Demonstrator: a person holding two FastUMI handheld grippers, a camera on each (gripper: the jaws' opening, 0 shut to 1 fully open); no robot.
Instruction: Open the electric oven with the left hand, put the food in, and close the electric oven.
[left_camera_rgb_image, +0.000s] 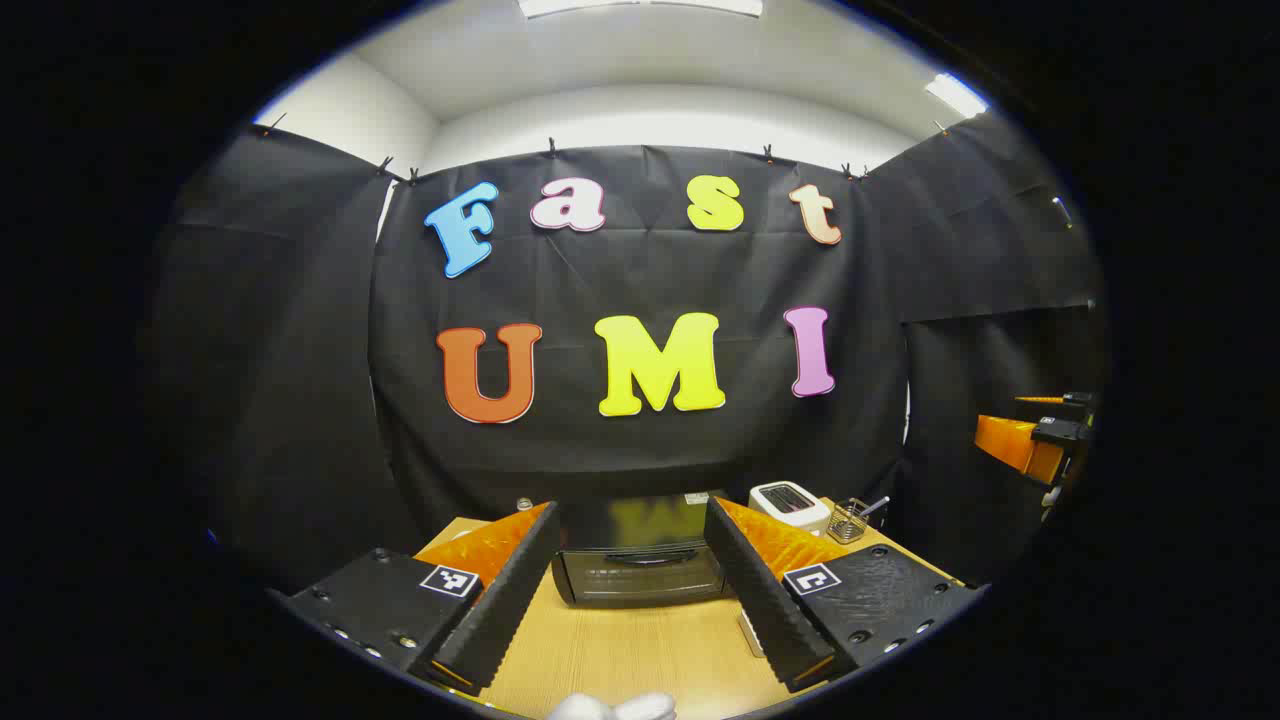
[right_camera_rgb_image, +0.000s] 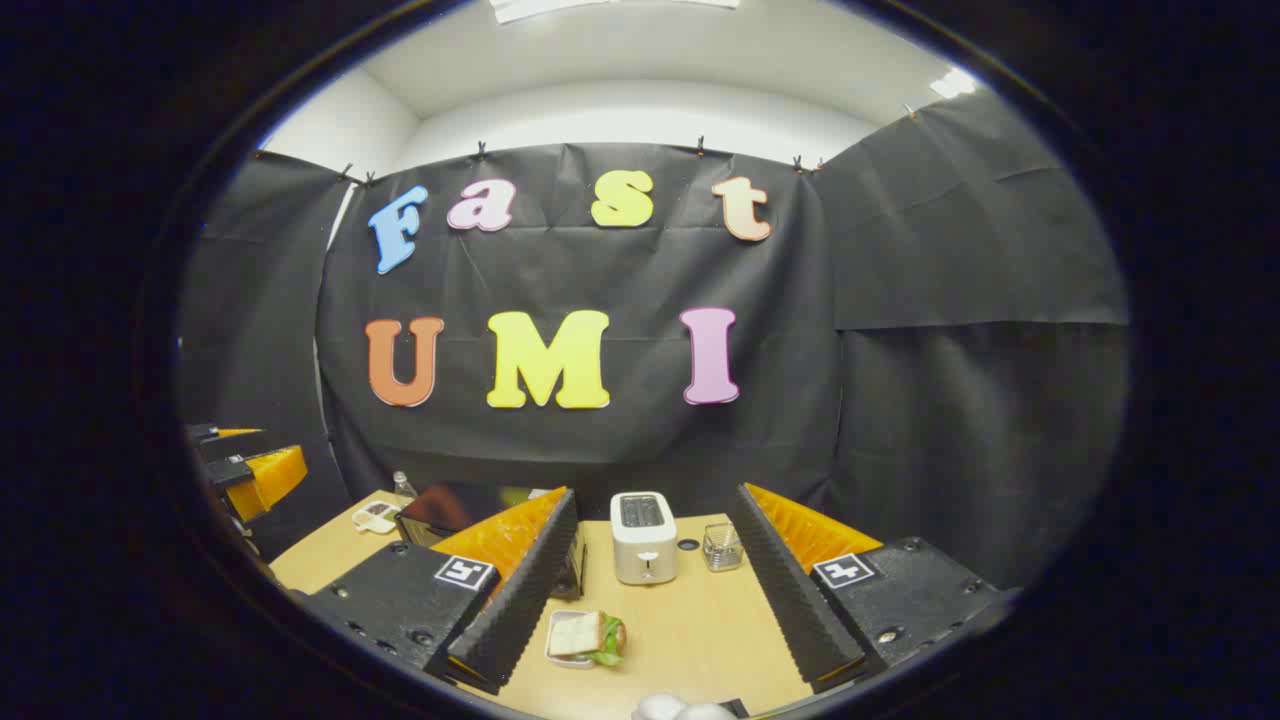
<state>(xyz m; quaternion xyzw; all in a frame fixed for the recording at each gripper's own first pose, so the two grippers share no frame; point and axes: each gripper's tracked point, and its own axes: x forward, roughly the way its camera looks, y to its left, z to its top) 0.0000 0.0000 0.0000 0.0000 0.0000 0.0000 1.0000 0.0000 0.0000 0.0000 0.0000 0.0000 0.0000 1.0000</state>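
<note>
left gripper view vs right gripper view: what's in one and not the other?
Left gripper view: oven face-on between the open left gripper, door shut.
Right gripper view: sandwich on a small plate by the open right gripper, plus a bottle.
Both: toaster, wire basket, wooden table.

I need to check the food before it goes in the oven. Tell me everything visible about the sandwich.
The sandwich lies on a small pale plate on the wooden table, in front of the white toaster. It looks like a cut piece of light bread with green leaves spilling out of its right side. Nothing grips it; the right gripper hangs open above the table.
</note>
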